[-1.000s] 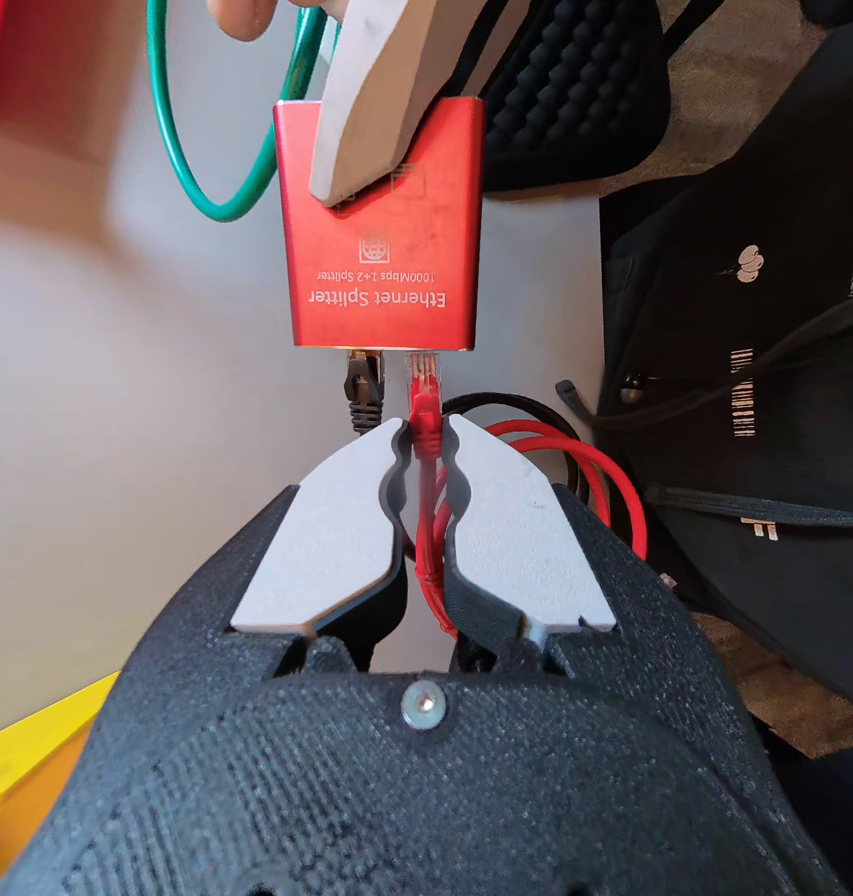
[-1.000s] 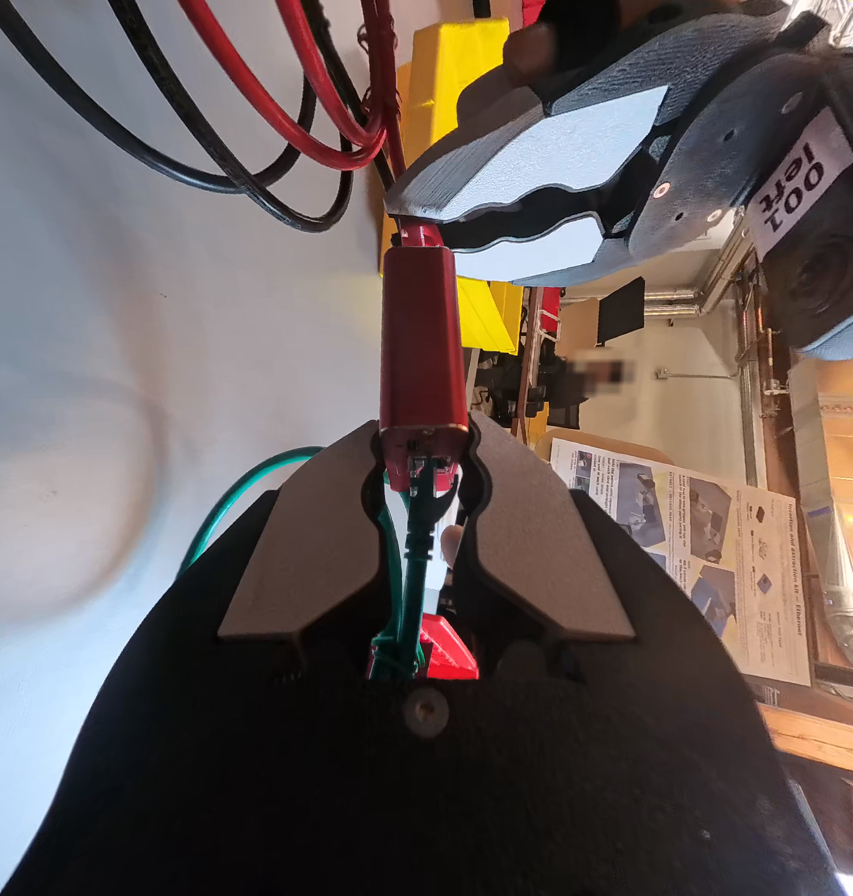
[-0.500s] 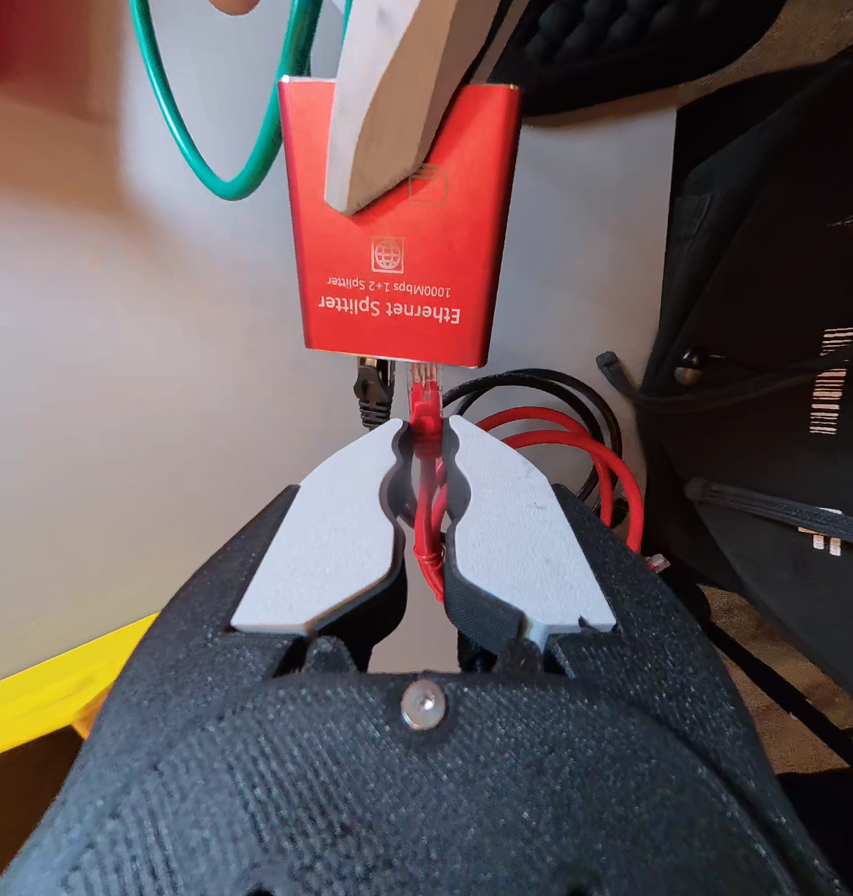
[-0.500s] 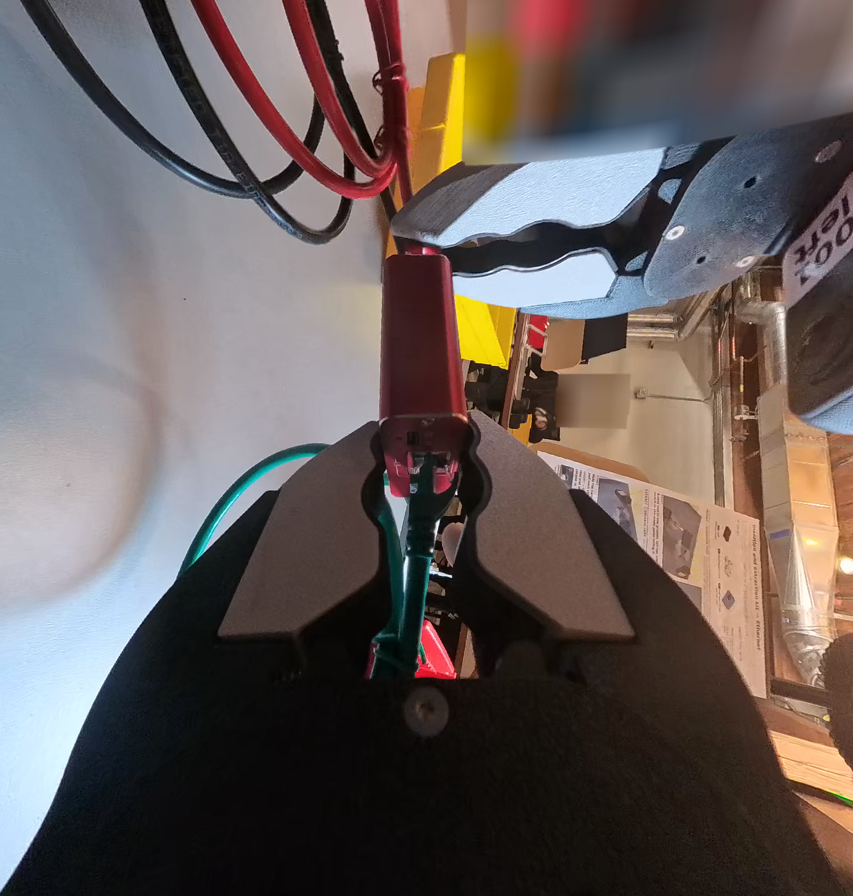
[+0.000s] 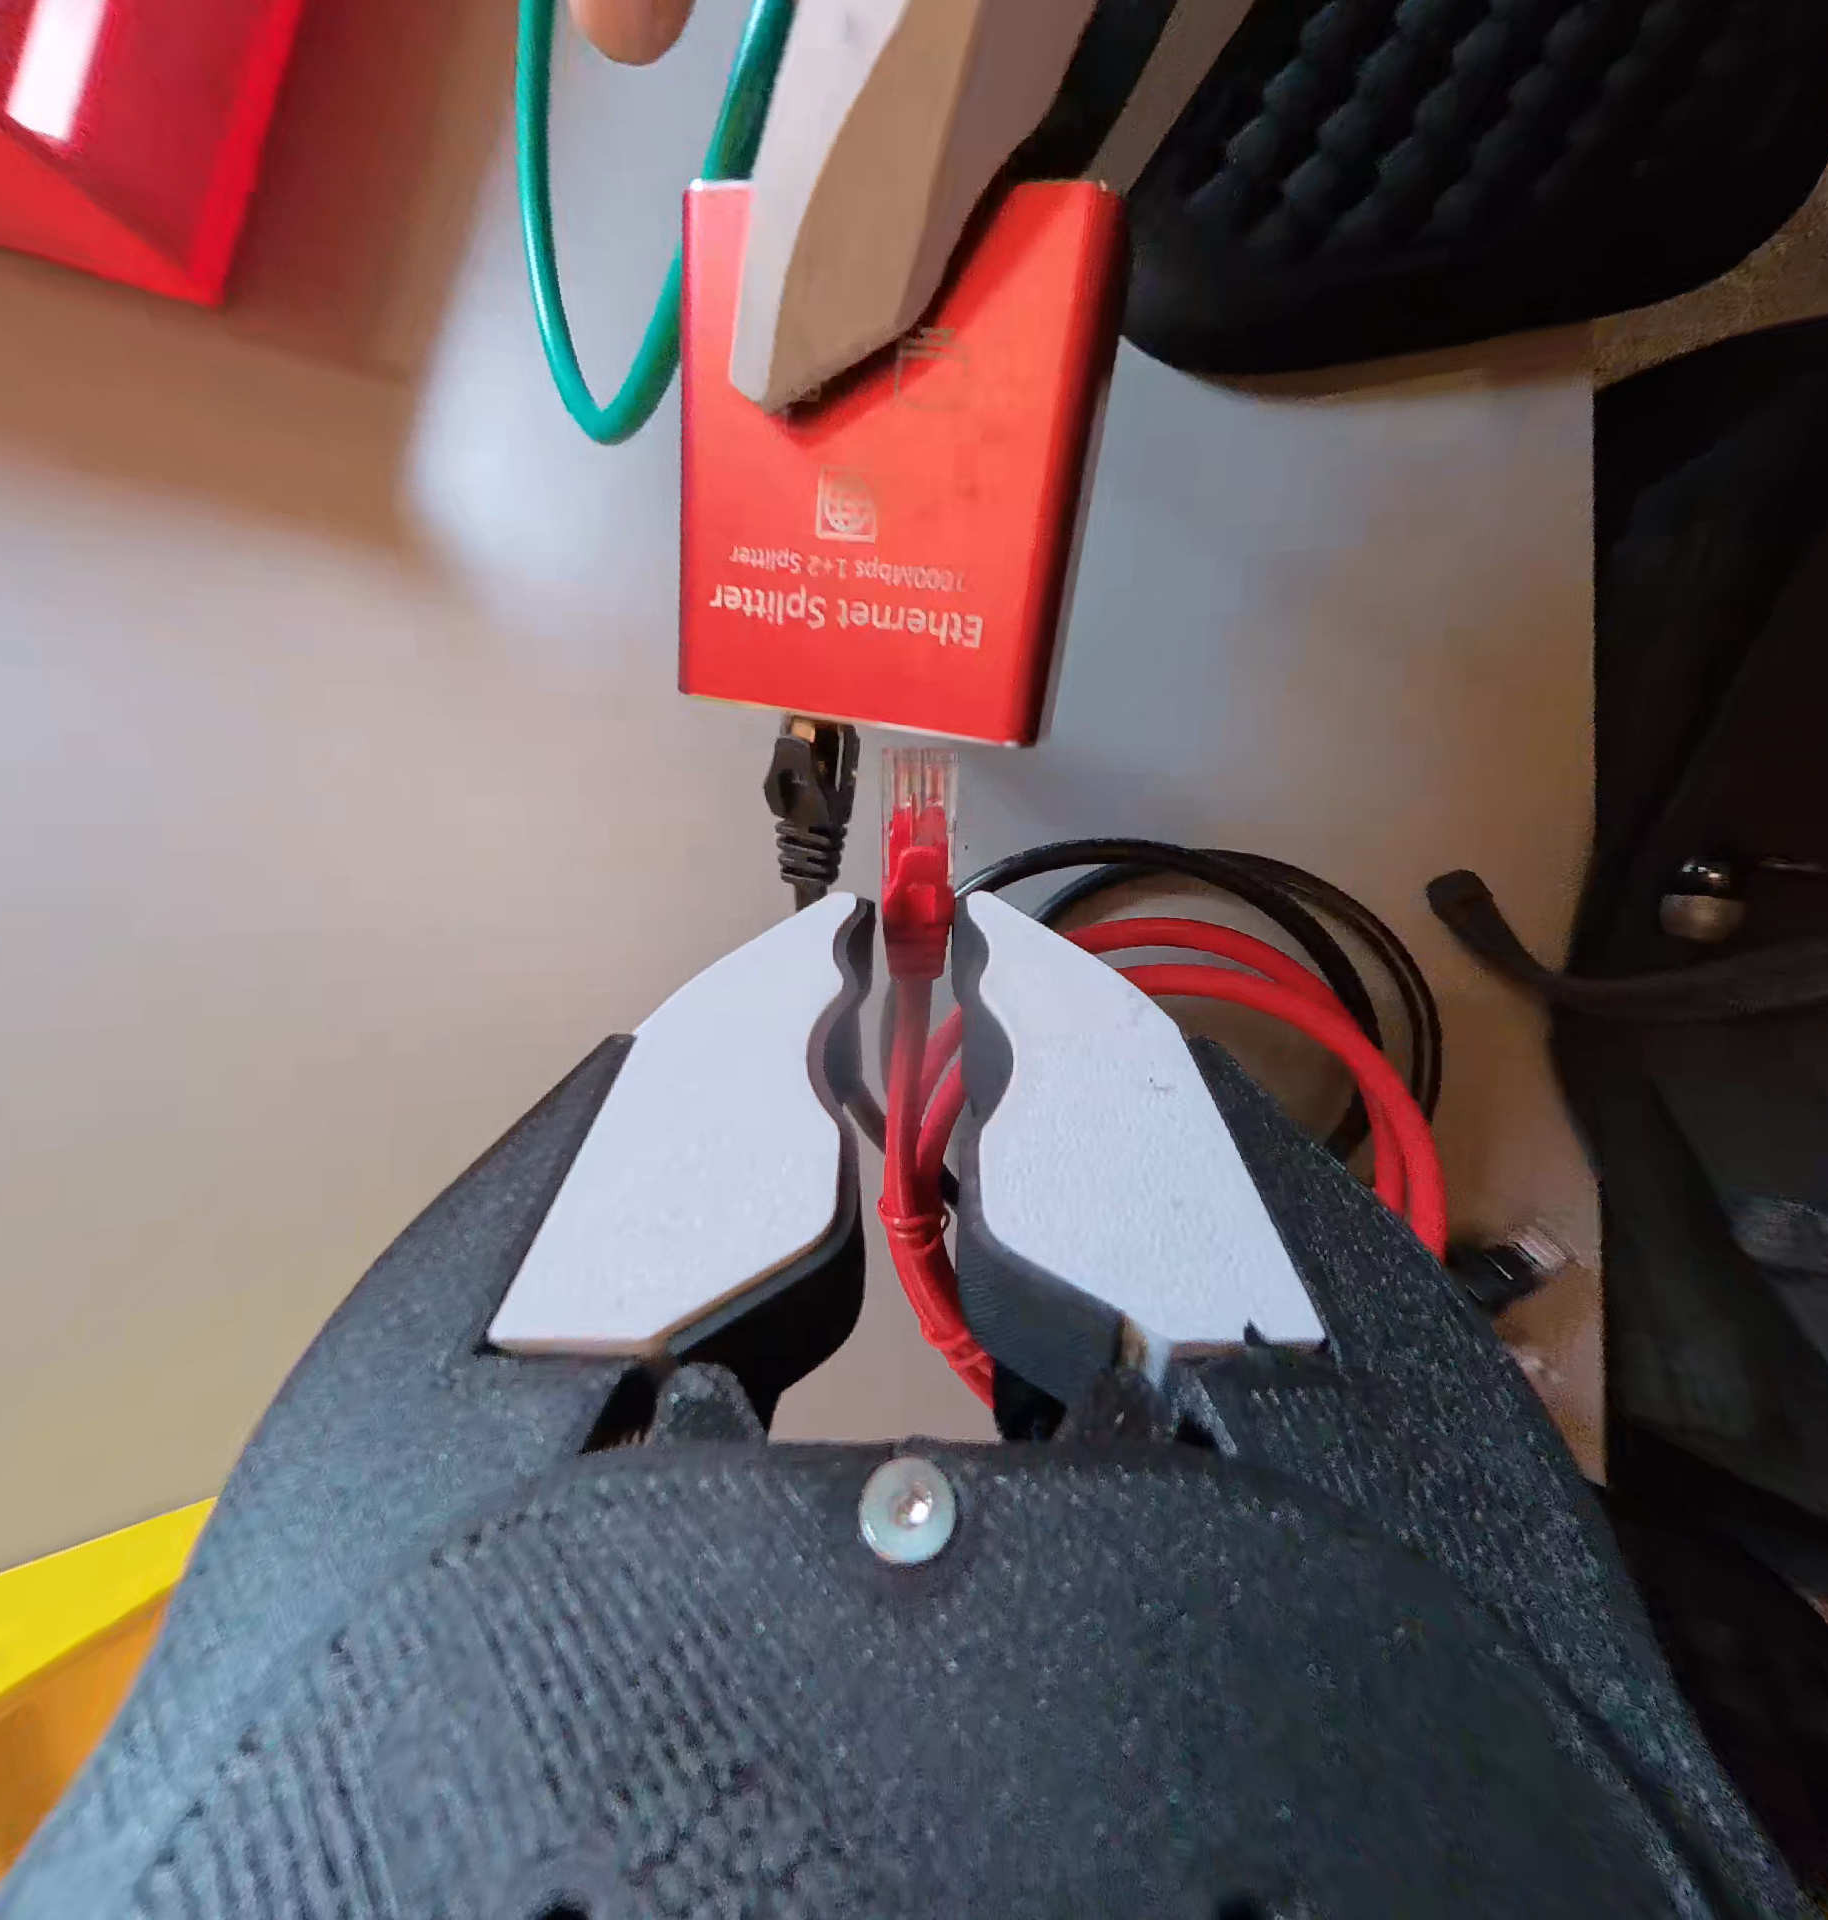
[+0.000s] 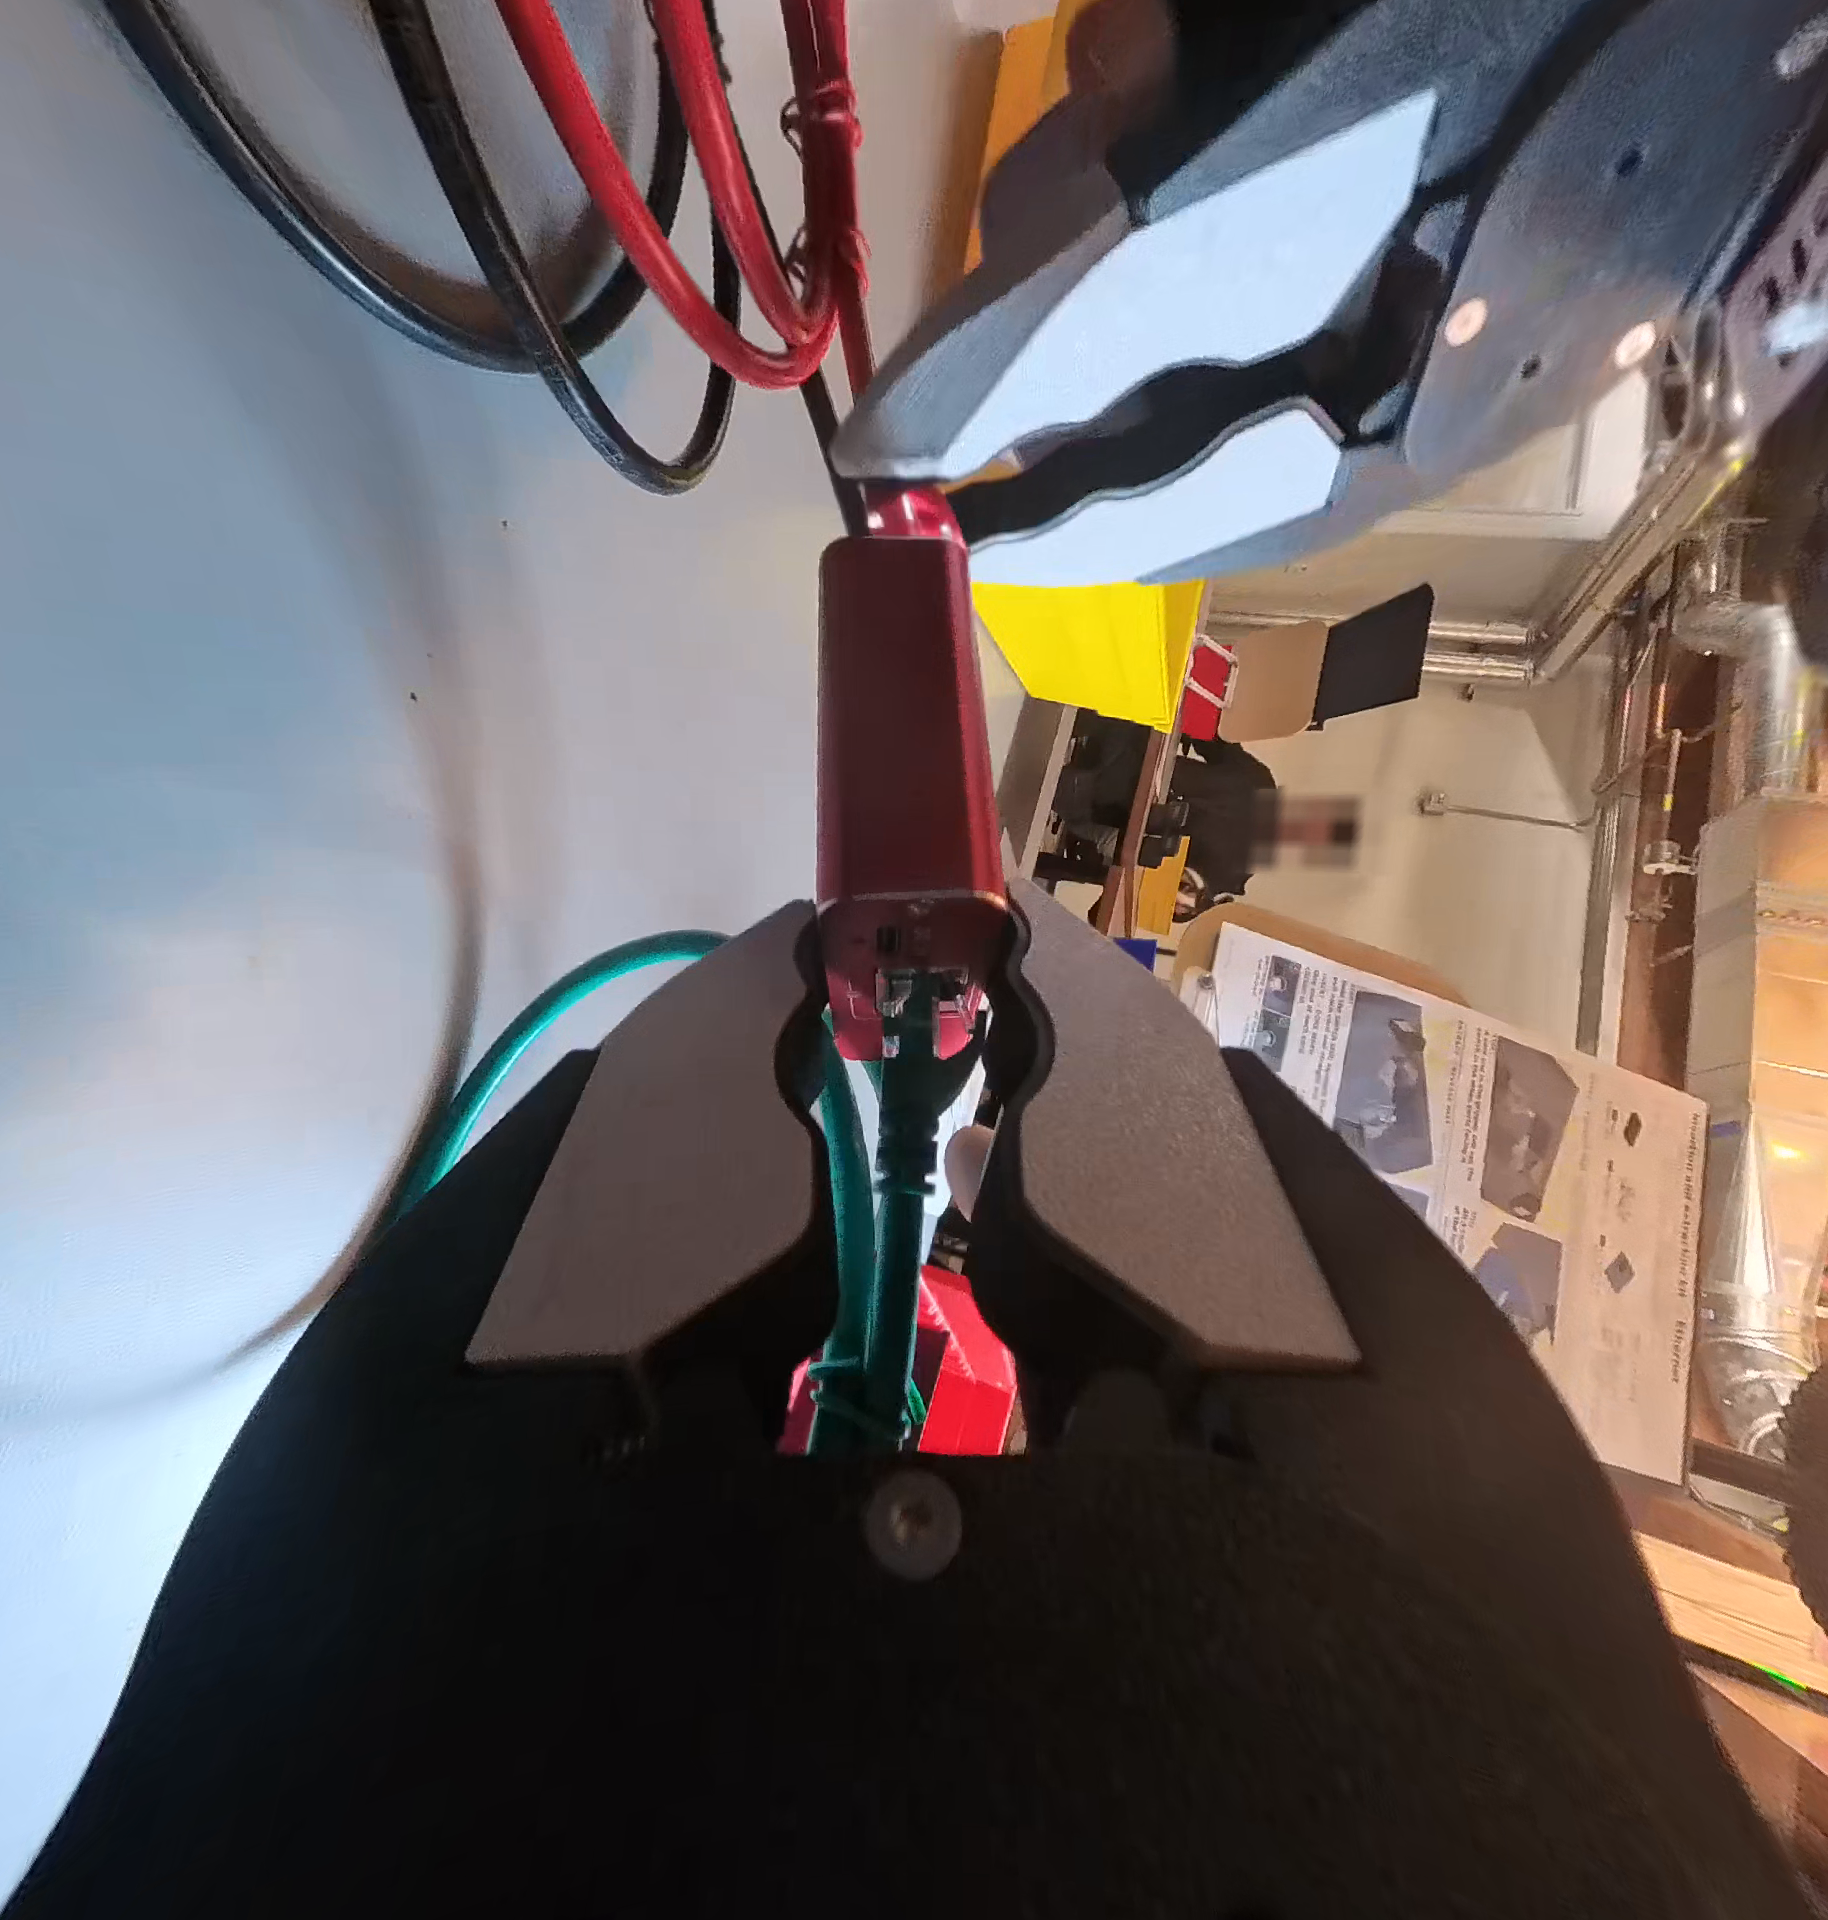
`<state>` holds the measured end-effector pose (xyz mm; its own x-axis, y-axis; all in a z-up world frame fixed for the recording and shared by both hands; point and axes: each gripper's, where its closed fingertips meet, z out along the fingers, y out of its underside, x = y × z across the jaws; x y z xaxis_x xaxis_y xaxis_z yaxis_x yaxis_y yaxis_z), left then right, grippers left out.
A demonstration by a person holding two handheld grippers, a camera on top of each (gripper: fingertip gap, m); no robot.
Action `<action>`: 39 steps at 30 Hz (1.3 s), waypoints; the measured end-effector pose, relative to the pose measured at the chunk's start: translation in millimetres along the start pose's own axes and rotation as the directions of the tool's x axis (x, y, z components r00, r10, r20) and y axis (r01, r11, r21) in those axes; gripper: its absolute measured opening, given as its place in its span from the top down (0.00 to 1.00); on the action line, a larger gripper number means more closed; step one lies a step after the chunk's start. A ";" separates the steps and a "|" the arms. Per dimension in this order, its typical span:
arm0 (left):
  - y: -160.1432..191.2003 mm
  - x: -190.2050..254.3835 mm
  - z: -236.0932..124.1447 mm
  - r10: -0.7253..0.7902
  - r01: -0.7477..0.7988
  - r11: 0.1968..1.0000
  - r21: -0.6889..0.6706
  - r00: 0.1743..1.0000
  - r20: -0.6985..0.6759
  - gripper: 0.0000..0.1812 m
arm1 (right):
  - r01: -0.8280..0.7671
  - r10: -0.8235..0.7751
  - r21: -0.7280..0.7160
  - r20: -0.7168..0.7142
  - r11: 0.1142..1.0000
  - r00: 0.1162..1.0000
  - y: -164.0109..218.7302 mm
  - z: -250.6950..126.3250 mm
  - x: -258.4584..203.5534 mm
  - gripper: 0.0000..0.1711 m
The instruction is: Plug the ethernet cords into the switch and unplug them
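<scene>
1. The red switch (image 5: 879, 520) is hanging in the air over the white counter (image 5: 266, 779).
2. The right claw (image 6: 915, 956) is squeezing its 12 o'clock end.
3. The left claw (image 5: 915, 920) is pinching the red cord's plug (image 5: 918, 831) at its 6 o'clock end, beside the black plug (image 5: 811, 800).

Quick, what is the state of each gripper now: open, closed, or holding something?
Left gripper: closed on the red cord's plug, just outside the red switch.
Right gripper: closed on the red switch, at its end with the green cord.
</scene>
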<state>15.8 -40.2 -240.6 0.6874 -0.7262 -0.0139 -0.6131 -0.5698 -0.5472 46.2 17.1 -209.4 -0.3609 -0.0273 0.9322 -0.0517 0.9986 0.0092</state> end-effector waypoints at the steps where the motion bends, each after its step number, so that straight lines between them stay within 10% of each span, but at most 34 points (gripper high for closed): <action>1: 2.0 0.3 0.4 0.005 -0.006 1.000 0.029 1.000 0.022 0.91 | -0.003 0.003 0.000 -0.001 1.000 1.000 0.6 -0.1 0.5 0.84; 15: 13.2 -3.8 1.0 0.156 -0.219 0.950 0.222 0.950 0.271 0.96 | -0.022 0.022 -0.003 0.018 1.000 1.000 2.6 0.3 1.2 0.84; 28: 1.3 19.2 -17.5 -0.006 0.025 0.994 0.105 0.984 -0.178 0.97 | -0.059 0.063 0.087 -0.044 0.994 0.997 -10.3 -13.2 13.3 0.84; 39: -4.6 16.8 -28.5 -0.074 0.068 0.997 -0.038 0.983 -0.166 0.97 | -0.049 0.057 0.097 -0.080 0.994 0.995 -12.6 -18.0 20.5 0.84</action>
<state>19.0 -60.7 -214.4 0.6563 -0.7361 0.1656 -0.5792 -0.6322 -0.5146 56.2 4.7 -183.8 -0.2873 0.0333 0.9573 -0.1243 0.9896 -0.0718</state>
